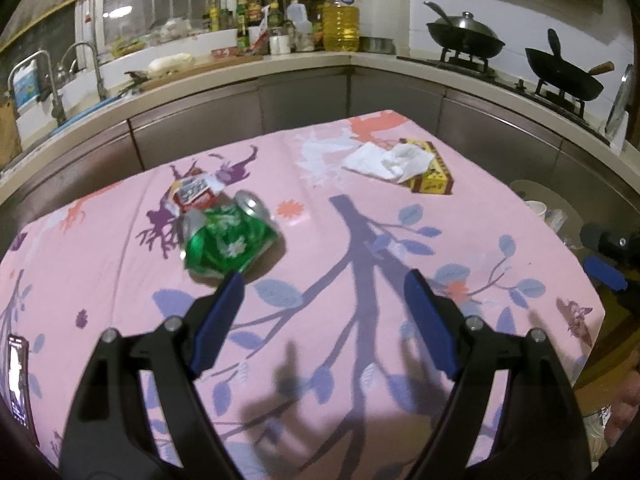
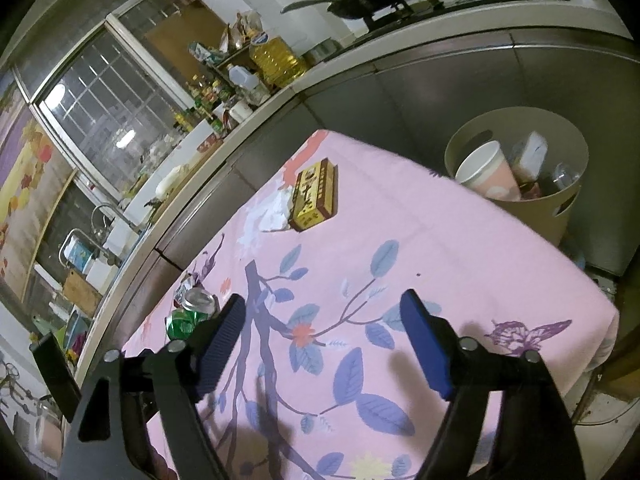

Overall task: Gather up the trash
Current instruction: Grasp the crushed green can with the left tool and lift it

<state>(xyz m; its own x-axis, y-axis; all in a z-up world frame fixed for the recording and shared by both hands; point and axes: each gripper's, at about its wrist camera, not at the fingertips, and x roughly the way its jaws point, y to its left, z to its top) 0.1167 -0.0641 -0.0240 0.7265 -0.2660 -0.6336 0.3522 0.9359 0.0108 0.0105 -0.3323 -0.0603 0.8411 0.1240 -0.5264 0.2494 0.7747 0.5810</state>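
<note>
We see a dim room lit from above and behind us, with a yellow-green tint. Dark shadows of the hand-held grippers fall on the pink cloth (image 1: 320,184) near us. Both pictures bend hard at the edges, so the counter curves like a bowl, and the corners go black. The green can (image 1: 228,240) looks a little smeared. The window (image 2: 108,120) on the far left shows small bright spots of glare. The bin (image 2: 560,208) on the far right sits in gloomy shade.
</note>
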